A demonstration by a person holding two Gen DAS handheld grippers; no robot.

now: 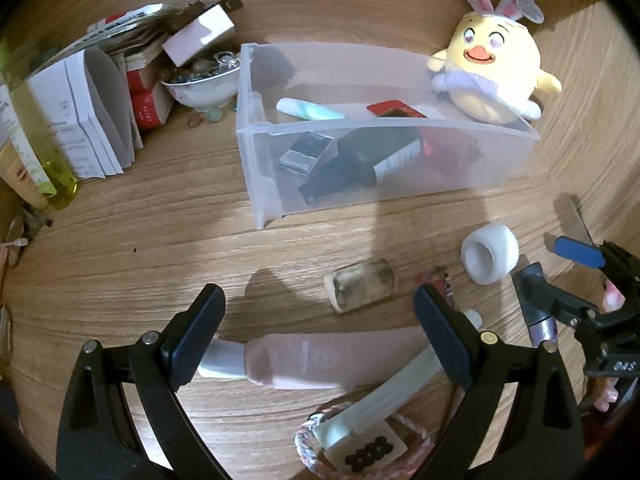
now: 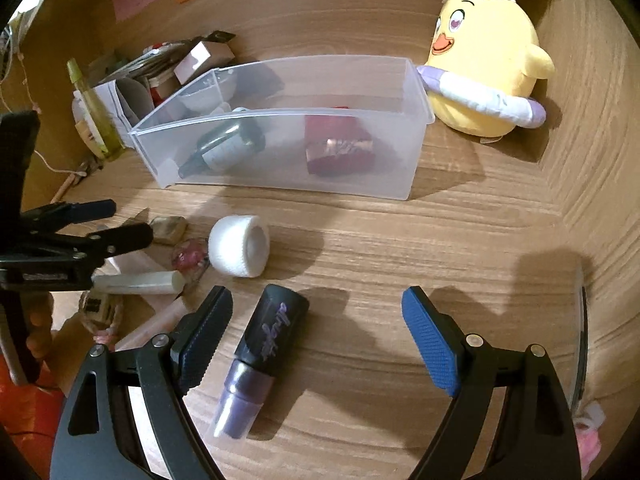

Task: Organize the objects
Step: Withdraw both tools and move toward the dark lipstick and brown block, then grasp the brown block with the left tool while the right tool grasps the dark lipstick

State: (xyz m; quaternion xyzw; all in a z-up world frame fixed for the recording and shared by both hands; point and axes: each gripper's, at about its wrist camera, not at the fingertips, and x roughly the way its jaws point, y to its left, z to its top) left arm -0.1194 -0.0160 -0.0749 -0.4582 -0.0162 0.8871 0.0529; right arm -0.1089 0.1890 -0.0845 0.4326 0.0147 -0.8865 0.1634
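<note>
Black-capped purple tube (image 2: 262, 358) lies between open right gripper (image 2: 318, 320) jaws.

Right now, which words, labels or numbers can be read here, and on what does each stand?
"allnighter", perhaps, purple script: black tube.
"BAS", perhaps: right claw.
Too blurred: folded papers, red boxes, bottle label.

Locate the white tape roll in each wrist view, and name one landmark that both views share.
Left wrist: white tape roll lies at right of centre on the wooden table, ahead of the right-hand finger.
Right wrist: white tape roll lies left of centre.
Shared landmark: the clear plastic bin behind it.
</note>
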